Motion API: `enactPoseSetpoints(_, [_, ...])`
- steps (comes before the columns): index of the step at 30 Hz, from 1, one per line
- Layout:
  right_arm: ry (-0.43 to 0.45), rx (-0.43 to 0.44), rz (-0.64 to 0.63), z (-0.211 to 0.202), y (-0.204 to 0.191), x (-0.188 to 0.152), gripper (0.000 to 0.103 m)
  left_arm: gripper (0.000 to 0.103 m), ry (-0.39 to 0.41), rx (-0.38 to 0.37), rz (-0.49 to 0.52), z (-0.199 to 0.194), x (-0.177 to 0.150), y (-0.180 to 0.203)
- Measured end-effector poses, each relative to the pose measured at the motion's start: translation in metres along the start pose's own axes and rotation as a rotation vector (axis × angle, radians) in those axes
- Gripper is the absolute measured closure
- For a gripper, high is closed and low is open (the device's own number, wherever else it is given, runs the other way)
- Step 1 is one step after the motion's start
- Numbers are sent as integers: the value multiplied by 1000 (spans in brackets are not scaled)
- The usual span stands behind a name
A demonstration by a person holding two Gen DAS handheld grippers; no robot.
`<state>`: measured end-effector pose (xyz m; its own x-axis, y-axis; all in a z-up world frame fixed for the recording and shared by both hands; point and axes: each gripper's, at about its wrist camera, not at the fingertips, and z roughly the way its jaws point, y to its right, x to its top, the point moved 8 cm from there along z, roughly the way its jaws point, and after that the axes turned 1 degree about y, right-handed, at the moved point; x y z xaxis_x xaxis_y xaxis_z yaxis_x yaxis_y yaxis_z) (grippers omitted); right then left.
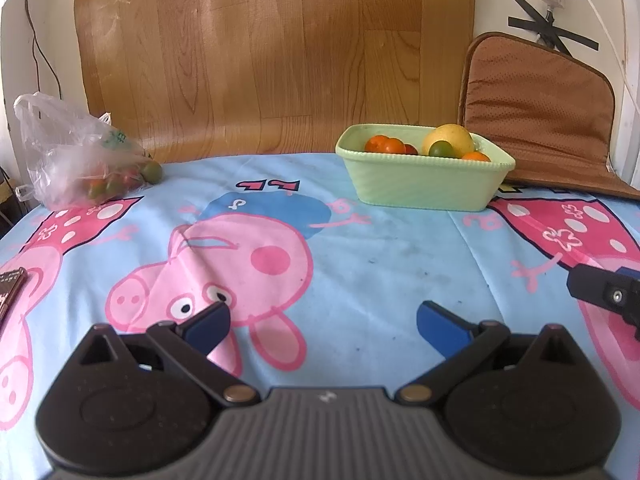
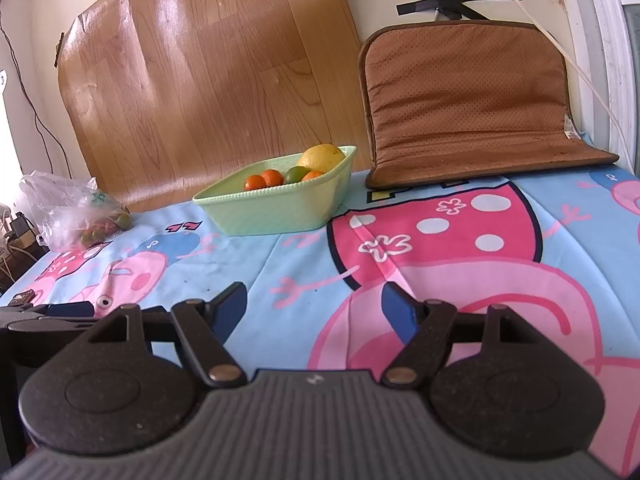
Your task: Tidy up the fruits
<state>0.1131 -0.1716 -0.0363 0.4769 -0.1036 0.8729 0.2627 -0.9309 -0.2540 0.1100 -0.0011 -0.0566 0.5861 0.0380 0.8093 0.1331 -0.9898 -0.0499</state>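
A pale green tray [image 1: 424, 188] [image 2: 276, 212] stands at the back of the table and holds a yellow fruit [image 1: 450, 138] [image 2: 322, 156], small orange fruits [image 1: 382, 144] [image 2: 264, 179] and a green one [image 1: 440, 149] [image 2: 294, 174]. A clear plastic bag [image 1: 68, 152] [image 2: 68, 208] with small green and red fruits lies at the far left. My left gripper [image 1: 322, 326] is open and empty, low over the cloth, well short of the tray. My right gripper [image 2: 314, 308] is open and empty too; one of its fingers [image 1: 600, 290] shows at the right edge of the left wrist view.
A blue and pink cartoon tablecloth [image 1: 360, 248] covers the table. A brown cushion [image 1: 540, 116] [image 2: 472, 96] leans on the wall behind the tray's right side. A wood-pattern sheet [image 1: 260, 52] hangs behind. A dark small object [image 1: 10, 286] lies at the left edge.
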Motion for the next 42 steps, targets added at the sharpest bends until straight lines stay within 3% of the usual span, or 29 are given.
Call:
enactPoseSetpoints(16, [12, -64, -21, -7, 1, -3, 26, 0, 18, -13, 4, -4, 0, 0])
enactPoseSetpoints(26, [-11, -14, -52, -20, -26, -6, 26, 0, -25, -2, 16, -3, -3, -2])
enactPoseSetpoints(42, [35, 34, -75, -44, -56, -2, 25, 0, -27, 11, 27, -42, -10, -13])
